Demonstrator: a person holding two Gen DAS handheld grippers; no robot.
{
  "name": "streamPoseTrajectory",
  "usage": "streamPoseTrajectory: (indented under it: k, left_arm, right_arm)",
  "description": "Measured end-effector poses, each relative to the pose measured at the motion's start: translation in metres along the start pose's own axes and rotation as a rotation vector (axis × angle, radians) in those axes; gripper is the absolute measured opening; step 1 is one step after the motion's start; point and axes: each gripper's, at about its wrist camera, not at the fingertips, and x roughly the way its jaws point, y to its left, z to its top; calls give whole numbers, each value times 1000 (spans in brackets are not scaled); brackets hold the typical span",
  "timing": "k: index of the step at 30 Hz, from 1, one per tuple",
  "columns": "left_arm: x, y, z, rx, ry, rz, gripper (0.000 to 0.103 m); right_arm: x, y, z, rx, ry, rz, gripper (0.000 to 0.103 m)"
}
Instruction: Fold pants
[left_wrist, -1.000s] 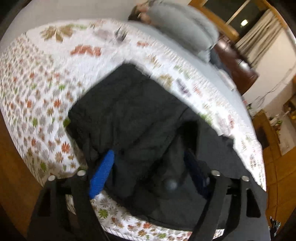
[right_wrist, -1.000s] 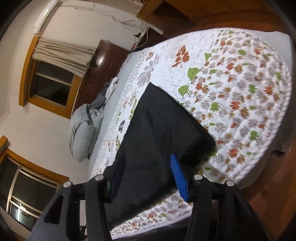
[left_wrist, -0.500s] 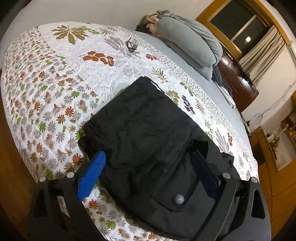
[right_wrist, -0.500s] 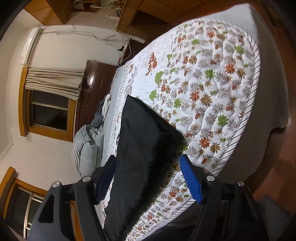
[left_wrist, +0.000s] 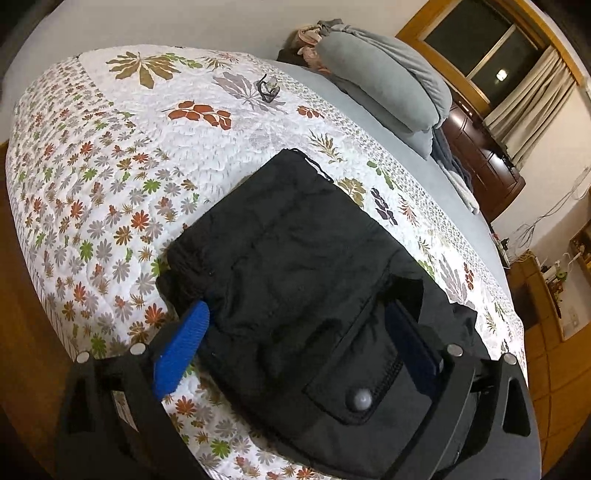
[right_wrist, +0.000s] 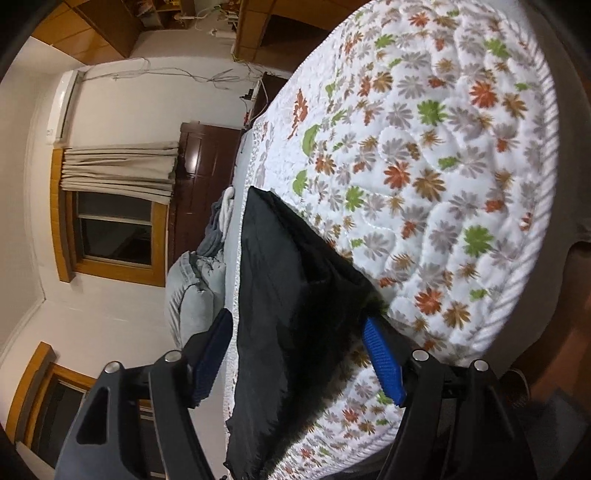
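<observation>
Black pants (left_wrist: 291, 269) lie folded in a thick rectangle on a floral quilt (left_wrist: 110, 155). A back pocket with a metal snap (left_wrist: 362, 398) faces up near the bed's edge. My left gripper (left_wrist: 295, 339) is open, its blue pads wide apart just above the near end of the pants, holding nothing. In the right wrist view the pants (right_wrist: 291, 295) show from the other end. My right gripper (right_wrist: 295, 354) is open and empty, its pads either side of the near corner of the pants.
Grey pillows (left_wrist: 388, 85) and folded clothes lie at the head of the bed. Glasses (left_wrist: 267, 86) rest on the quilt beyond the pants. A dark wooden dresser (left_wrist: 480, 158) and curtained window stand behind. Wooden floor (left_wrist: 22, 295) surrounds the bed edge.
Both grippers have pulled back and away from the pants. The left view has steadied from blur, and the right gripper has rolled and swung so more quilt shows.
</observation>
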Motion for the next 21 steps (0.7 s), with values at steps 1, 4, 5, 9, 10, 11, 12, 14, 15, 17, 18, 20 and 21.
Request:
streamPoseTrajectory:
  k: [1,4,5,9,10,11,12,14,15,17,18,20,21]
  left_arm:
    - [1,-1,0,7,3,4,98]
    - [3,-4,0,26,11,14,100]
    - [3,-4,1,29,12,17,100]
    - [3,-4,0,31,12,19,100]
    - [3,-4,0,33,12,21,100]
    - [3,-4,0,33,12,22,100]
    - [3,-4,0,35,12,23,100]
    - [4,-4,0,37,13,28,100]
    - [4,-4,0,38,13,30,100]
    - [4,-4,1,40,13,32,100]
    - [4,-4,1,40,13,30,100]
    - [4,-4,1,39,13,26,100]
    - [4,-4,1,39,13,23,100]
  right_arm:
    - [3,2,2,0,1,9,72]
    - [6,11,7,-15,-3,61,72]
    - [5,13,5,-22,-6,74,72]
    - [11,0,3,-14,7,66,69]
    - [11,-1,3,-14,5,73,69]
    - [11,0,3,-20,4,79,70]
    - [13,2,3,-24,4,89,71]
    - [18,6,4,-37,10,105,71]
    - [22,9,5,-46,10,104,71]
    - [28,8,8,-35,11,105,70]
    - [29,7,8,-26,10,107,69]
    - [31,6,8,-24,9,109,66]
    - [31,6,8,-29,10,106,65]
